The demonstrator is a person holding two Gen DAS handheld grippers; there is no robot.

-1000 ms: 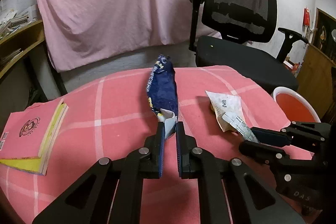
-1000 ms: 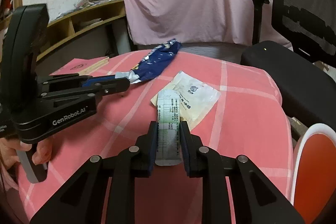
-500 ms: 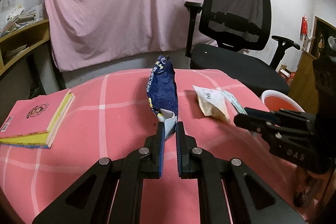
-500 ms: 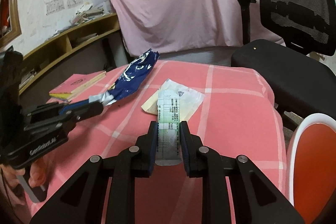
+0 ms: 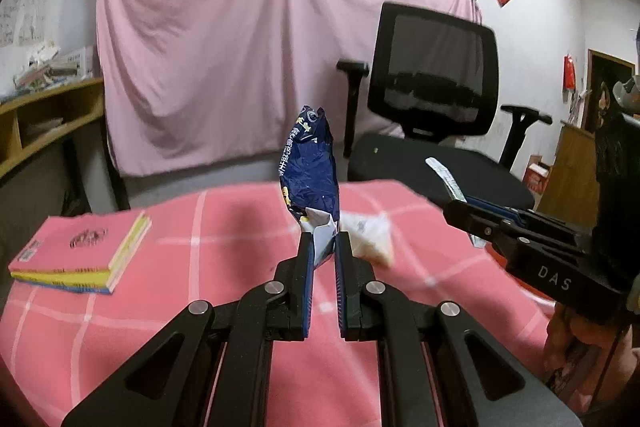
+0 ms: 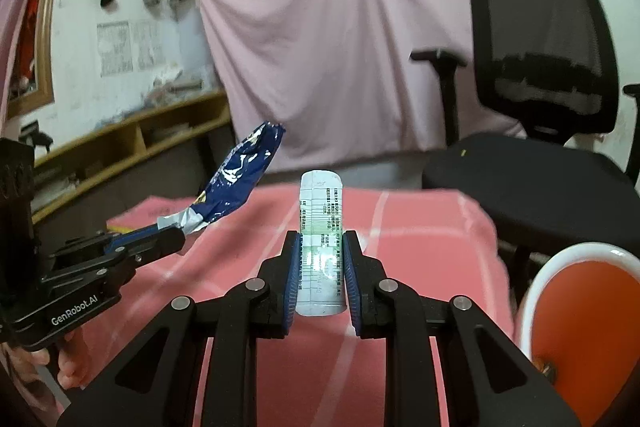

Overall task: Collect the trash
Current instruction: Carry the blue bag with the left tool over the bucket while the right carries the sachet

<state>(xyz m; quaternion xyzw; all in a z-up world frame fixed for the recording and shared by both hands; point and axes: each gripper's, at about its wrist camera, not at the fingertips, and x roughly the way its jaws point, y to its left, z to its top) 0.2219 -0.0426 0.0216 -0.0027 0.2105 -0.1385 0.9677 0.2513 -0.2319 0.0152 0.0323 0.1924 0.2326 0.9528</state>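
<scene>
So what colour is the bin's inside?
Orange inside bin, white rim; clearest in the right wrist view.

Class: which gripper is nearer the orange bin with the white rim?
Right. The right gripper, holding the receipt, sits just left of the bin; the left gripper is further left.

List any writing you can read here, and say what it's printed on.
"GenRobot.AI": side of the left gripper.
"DAS": side of the right gripper.
Paper slip: printed table, too small to read.
Blue wrapper: yellow characters, unreadable.
Pink book: emblem only, blurred.
</scene>
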